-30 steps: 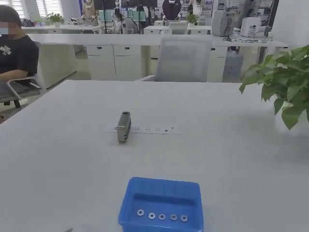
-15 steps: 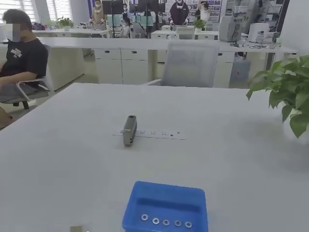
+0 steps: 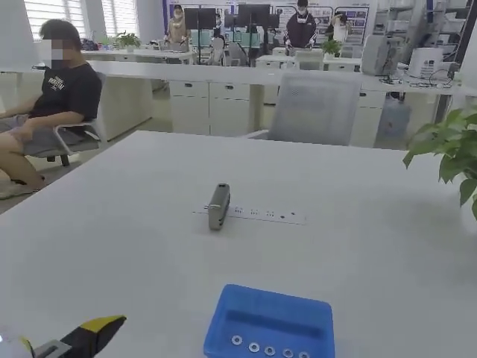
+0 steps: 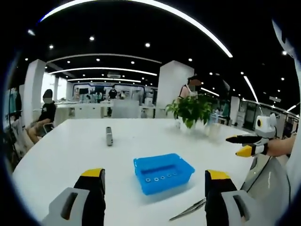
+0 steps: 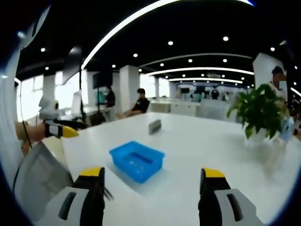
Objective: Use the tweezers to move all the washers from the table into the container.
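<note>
While slim tweezers (image 4: 188,211) lie nearby, ring-shaped washers (image 3: 270,350) line the rectangular blue container (image 3: 276,300).

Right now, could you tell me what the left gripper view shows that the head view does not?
Left gripper view: the tweezers on the table near the blue container, and the right hand-held gripper at that view's right side. Head view: the flush strip in the table beside the grey block. Both: the blue container with five washers in it, the grey block and the plant.
</note>
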Demonstrator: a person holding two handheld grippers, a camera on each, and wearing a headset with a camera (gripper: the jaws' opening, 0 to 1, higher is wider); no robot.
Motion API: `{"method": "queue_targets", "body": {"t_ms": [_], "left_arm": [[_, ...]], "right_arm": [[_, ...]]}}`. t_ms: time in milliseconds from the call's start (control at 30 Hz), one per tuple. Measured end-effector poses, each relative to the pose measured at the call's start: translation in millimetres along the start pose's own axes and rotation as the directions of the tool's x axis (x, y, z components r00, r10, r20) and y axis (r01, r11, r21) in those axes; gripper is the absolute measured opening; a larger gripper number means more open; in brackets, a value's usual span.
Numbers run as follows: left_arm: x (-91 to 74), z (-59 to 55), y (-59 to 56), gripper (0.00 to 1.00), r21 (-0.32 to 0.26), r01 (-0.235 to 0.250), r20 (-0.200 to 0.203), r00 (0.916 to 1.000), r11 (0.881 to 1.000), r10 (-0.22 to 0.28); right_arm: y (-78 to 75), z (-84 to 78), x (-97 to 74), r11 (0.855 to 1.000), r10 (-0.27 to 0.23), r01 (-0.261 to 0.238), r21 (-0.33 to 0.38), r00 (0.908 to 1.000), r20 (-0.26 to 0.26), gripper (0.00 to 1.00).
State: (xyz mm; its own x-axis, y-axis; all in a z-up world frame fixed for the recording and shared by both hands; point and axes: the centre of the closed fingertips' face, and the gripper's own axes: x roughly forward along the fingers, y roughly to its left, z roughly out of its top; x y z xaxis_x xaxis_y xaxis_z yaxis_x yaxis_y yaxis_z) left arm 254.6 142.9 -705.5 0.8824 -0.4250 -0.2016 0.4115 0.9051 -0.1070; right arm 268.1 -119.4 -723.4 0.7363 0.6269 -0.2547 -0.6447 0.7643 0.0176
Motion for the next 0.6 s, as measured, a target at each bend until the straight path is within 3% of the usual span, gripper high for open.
{"method": "queue_targets", "body": {"t_ms": [133, 233, 267, 367, 433, 467, 600], "left_arm": [[1.6, 10.0, -3.2, 0.97, -0.018, 0.004, 0.086, 0.9963, 1.0, -0.003], [1.8, 12.2, -4.4, 0.99, -0.004, -0.005, 0.104, 0.9946, 1.0, 0.005], [1.8, 13.2, -4.3, 0.99, -0.003, -0.006, 0.113, 0.9935, 1.0, 0.006], [1.9, 12.3, 0.2, 0.99, -0.042, -0.022, 0.118, 0.9927, 0.999, 0.027], [1.8, 10.0, 3.9, 0.99, -0.062, -0.029, 0.11, 0.9933, 0.998, 0.036], [2.0, 9.2, 5.0, 0.99, -0.07, -0.033, 0.107, 0.9934, 0.997, 0.041], [2.0, 6.6, 5.2, 0.99, -0.063, -0.045, 0.092, 0.9944, 0.997, 0.051]], "right_arm": [[-1.6, 13.4, -3.2, 1.0, -0.027, 0.026, 0.01, 0.997, 0.073, 0.91], [1.1, 31.9, -4.1, 0.996, -0.049, 0.035, 0.084, 0.9822, 0.181, 0.99], [-0.6, 35.6, -6.2, 0.997, -0.046, 0.032, 0.071, 0.9786, 0.201, 0.98], [-5.8, 30.4, -7.6, 0.995, -0.075, 0.062, 0.075, 0.9798, 0.185, 0.99], [-9.9, 19.3, -6.4, 0.995, -0.094, 0.089, 0.043, 0.9867, 0.133, 0.99], [-8.8, 15.0, -4.8, 0.996, -0.092, 0.091, 0.017, 0.99, 0.107, 0.99], [-5.0, 13.9, -2.4, 0.996, -0.084, 0.085, -0.008, 0.9923, 0.091, 0.99]]}}
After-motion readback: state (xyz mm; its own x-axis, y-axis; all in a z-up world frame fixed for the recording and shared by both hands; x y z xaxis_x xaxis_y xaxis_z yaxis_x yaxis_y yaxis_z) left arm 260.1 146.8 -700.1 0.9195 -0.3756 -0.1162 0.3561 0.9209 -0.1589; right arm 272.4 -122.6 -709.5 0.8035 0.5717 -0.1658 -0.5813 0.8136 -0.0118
